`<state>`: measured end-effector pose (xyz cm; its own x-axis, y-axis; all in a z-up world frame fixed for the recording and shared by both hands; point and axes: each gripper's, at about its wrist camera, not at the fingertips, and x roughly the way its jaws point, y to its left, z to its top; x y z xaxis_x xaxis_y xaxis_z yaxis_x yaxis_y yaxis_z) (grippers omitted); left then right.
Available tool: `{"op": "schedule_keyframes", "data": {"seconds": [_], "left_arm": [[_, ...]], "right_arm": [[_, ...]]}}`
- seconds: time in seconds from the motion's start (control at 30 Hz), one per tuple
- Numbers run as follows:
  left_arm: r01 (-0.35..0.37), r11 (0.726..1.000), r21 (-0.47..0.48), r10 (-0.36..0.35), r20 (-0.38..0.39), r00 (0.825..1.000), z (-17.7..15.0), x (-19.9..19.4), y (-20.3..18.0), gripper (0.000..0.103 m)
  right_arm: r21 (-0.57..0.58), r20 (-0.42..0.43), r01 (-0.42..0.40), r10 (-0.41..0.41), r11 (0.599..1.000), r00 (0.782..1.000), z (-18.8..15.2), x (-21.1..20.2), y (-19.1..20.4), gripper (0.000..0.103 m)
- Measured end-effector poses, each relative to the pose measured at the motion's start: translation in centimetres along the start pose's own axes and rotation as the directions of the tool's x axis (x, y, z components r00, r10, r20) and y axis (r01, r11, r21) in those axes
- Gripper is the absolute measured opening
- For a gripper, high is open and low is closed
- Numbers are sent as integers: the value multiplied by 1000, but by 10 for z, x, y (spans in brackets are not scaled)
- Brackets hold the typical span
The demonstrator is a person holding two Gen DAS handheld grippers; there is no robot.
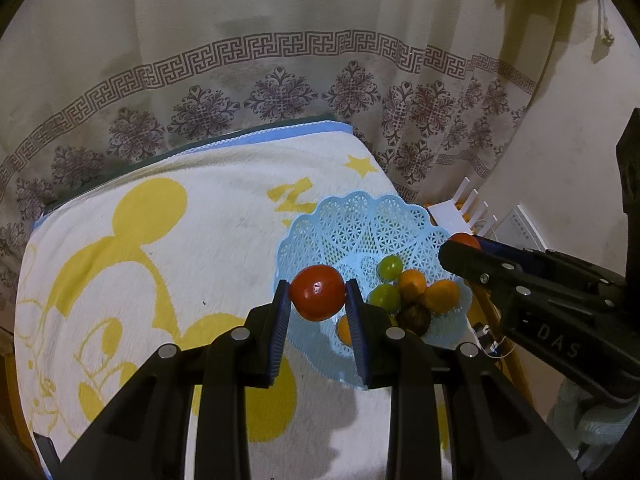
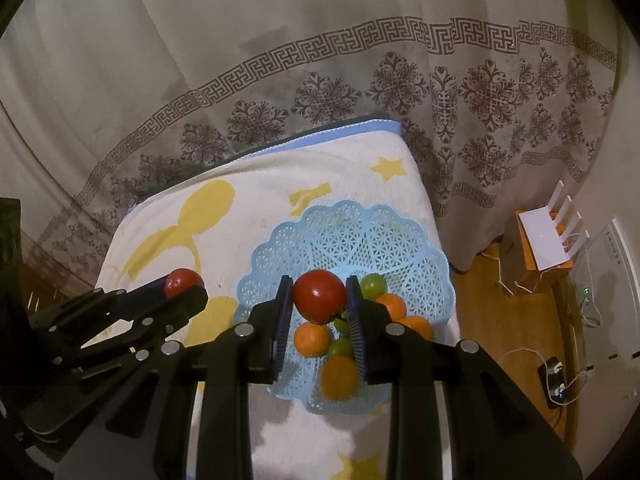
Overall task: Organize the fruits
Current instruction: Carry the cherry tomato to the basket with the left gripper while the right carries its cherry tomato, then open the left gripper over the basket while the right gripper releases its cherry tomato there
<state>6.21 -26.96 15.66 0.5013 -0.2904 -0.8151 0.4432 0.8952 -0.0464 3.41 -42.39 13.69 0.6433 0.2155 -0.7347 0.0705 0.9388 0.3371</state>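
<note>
A home room, patterned curtain behind cartoon towel, white router right of curtain, wooden floor

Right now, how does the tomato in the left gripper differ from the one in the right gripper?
The left gripper holds its tomato over the near-left rim of the blue basket; the right gripper holds its tomato further in, above the oranges and green fruits. The right tomato shows a green stem beneath; the left shows none. Both are red, glossy and clamped between blue pads.
</note>
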Motion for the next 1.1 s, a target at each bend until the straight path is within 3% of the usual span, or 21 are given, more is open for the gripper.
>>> {"op": "schedule_keyframes", "data": {"seconds": [0.6, 0.73, 0.97, 1.1], "left_arm": [[6, 1000, 2, -6, -20, 1000, 7, 19, -3, 29], [-1, 1000, -7, 0, -7, 1000, 7, 19, -1, 48], [-8, 1000, -19, 8, -13, 1000, 7, 21, 3, 53], [-14, 1000, -23, 14, -11, 1000, 6, 20, 5, 55]], "right_arm": [[16, -23, 18, -17, 1000, 1000, 7, 20, -11, 28], [18, -19, 19, -19, 1000, 1000, 11, 23, -12, 28], [41, -27, 26, -25, 999, 999, 13, 25, -15, 28], [49, -18, 34, -34, 998, 999, 13, 23, -16, 45]]}}
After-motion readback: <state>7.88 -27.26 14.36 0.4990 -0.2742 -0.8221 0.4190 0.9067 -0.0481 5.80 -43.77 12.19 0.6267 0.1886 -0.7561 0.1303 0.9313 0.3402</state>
